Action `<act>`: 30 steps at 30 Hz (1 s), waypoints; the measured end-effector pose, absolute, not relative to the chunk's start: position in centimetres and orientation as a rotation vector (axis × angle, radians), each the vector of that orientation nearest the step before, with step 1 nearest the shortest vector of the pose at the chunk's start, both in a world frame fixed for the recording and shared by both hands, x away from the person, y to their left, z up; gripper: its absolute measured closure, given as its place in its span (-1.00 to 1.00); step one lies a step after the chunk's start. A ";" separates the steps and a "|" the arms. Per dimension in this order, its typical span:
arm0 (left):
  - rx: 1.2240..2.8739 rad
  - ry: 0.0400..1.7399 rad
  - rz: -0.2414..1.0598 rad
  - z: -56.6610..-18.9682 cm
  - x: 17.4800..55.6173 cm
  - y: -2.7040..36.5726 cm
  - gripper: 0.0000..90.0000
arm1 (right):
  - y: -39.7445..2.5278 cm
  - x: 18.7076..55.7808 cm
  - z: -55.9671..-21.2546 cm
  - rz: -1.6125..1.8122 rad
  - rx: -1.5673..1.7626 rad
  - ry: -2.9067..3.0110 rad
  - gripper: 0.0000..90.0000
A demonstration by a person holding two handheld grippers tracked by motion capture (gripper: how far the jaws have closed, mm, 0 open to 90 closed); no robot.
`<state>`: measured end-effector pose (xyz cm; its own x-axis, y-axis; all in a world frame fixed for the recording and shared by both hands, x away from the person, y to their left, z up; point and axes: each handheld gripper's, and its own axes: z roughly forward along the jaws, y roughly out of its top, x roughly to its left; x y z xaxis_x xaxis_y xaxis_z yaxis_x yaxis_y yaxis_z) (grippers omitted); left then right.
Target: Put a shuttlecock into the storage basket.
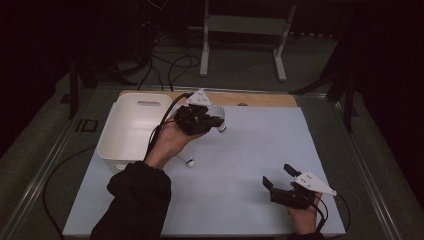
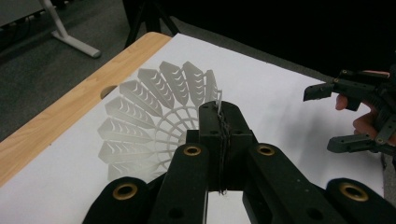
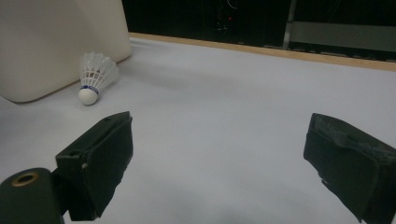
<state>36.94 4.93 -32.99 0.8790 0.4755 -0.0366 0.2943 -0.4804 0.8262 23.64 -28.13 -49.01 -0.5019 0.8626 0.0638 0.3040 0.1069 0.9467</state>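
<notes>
Above the far middle of the desk, the left claw is pinched tight on a white plastic shuttlecock's lattice skirt; its cork end points down and right. Near right, the right claw hangs wide open, holding nothing. Another shuttlecock lies beside the white bin.

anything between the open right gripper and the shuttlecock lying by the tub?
Nothing. In the right gripper view, bare white mat runs from the right gripper to the shuttlecock beside the white tub.
</notes>
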 end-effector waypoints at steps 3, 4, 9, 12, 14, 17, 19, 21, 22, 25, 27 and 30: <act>2.107 0.558 0.244 -33.0 37.0 5.1 0.99 | -28.1 23.6 -49.0 1.400 1.133 1.871 -0.82; 2.106 0.561 0.247 -33.0 37.0 5.2 0.99 | -28.1 23.7 -49.0 1.399 1.134 1.871 -0.82; 2.105 0.564 0.250 -32.9 37.0 5.5 0.99 | -28.1 23.7 -49.0 1.399 1.134 1.872 -0.82; 2.107 0.561 0.253 -32.8 37.0 5.7 0.99 | -28.1 23.7 -49.0 1.399 1.133 1.873 -0.82; 2.106 0.564 0.257 -32.8 37.0 5.8 0.99 | -28.1 23.7 -49.0 1.399 1.134 1.873 -0.82; 2.105 0.565 0.260 -32.8 37.0 6.1 0.99 | -28.1 23.6 -49.0 1.396 1.135 1.874 -0.82; 2.105 0.566 0.261 -32.7 37.0 6.2 0.99 | -28.1 23.6 -49.0 1.396 1.134 1.873 -0.82; 2.106 0.569 0.264 -32.7 37.0 6.4 0.99 | -28.1 23.7 -49.0 1.397 1.137 1.870 -0.82; 2.101 0.573 0.265 -32.7 37.0 6.5 0.99 | -28.1 23.7 -49.0 1.396 1.139 1.868 -0.82; 2.107 0.572 0.271 -32.6 37.0 6.7 0.99 | -28.1 23.6 -49.0 1.396 1.135 1.874 -0.82; 2.103 0.579 0.271 -32.6 37.0 6.9 0.99 | -28.1 23.6 -49.0 1.395 1.134 1.874 -0.82; 2.098 0.584 0.276 -32.5 37.0 7.2 0.99 | -28.1 23.7 -49.0 1.396 1.139 1.867 -0.82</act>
<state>37.02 7.16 -32.49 0.8628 0.5049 -0.0250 0.3006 -0.4726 0.8284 23.67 -28.12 -49.03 -0.4969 0.8654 0.0641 0.3060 0.1056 0.9461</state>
